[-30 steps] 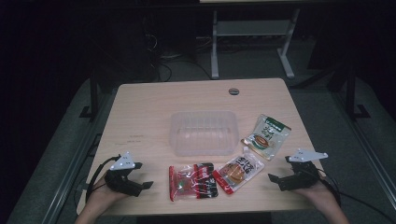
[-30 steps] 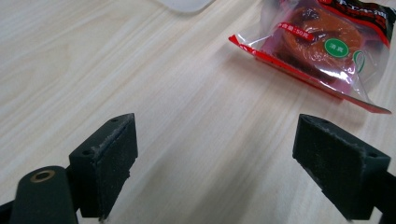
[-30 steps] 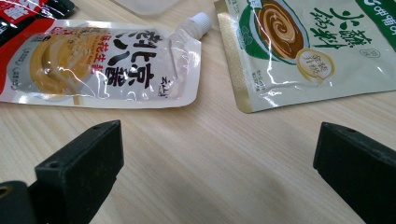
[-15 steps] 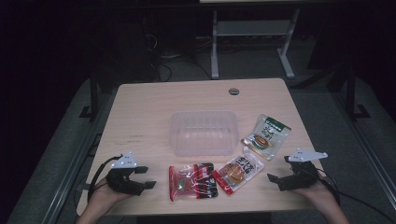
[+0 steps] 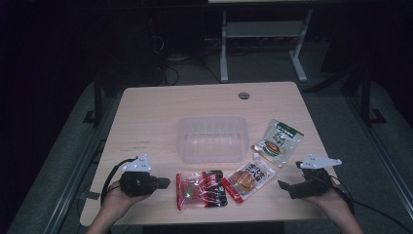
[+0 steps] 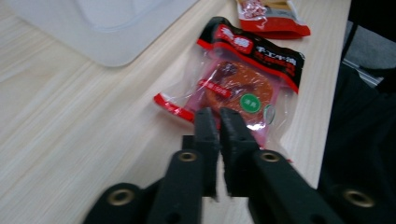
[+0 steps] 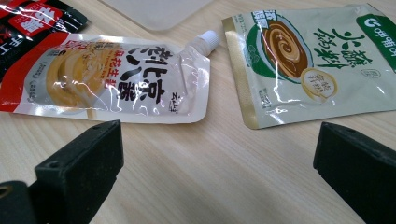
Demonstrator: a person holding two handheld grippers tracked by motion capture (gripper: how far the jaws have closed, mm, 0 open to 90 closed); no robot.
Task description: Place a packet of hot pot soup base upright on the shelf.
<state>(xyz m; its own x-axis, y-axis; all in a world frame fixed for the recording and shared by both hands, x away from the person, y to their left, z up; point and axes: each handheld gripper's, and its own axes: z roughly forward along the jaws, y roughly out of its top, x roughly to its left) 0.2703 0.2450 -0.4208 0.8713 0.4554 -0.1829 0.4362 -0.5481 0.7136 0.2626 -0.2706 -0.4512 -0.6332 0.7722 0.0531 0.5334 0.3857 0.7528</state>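
A red and black snack packet point(image 5: 200, 190) point(image 6: 243, 79) lies flat near the table's front edge. My left gripper point(image 5: 165, 183) point(image 6: 219, 116) is shut with nothing between its jaws, its tips just short of the packet's left edge. A red and white spouted pouch point(image 5: 251, 178) point(image 7: 116, 79) lies to the right of the packet. Beyond the pouch is a green and white sauce packet point(image 5: 277, 142) point(image 7: 317, 60). My right gripper point(image 5: 283, 186) point(image 7: 217, 133) stands wide open on the table, pointing at the gap between those two.
A clear plastic container point(image 5: 212, 139) point(image 6: 102, 23) stands in the middle of the wooden table point(image 5: 146, 122), behind the three packets. A round cable grommet point(image 5: 244, 95) sits near the far edge. The floor around is dark, with a metal stand behind.
My left gripper has edged to the right toward the red and black packet, and its jaws now look closed. The right gripper and the packets have stayed where they were.
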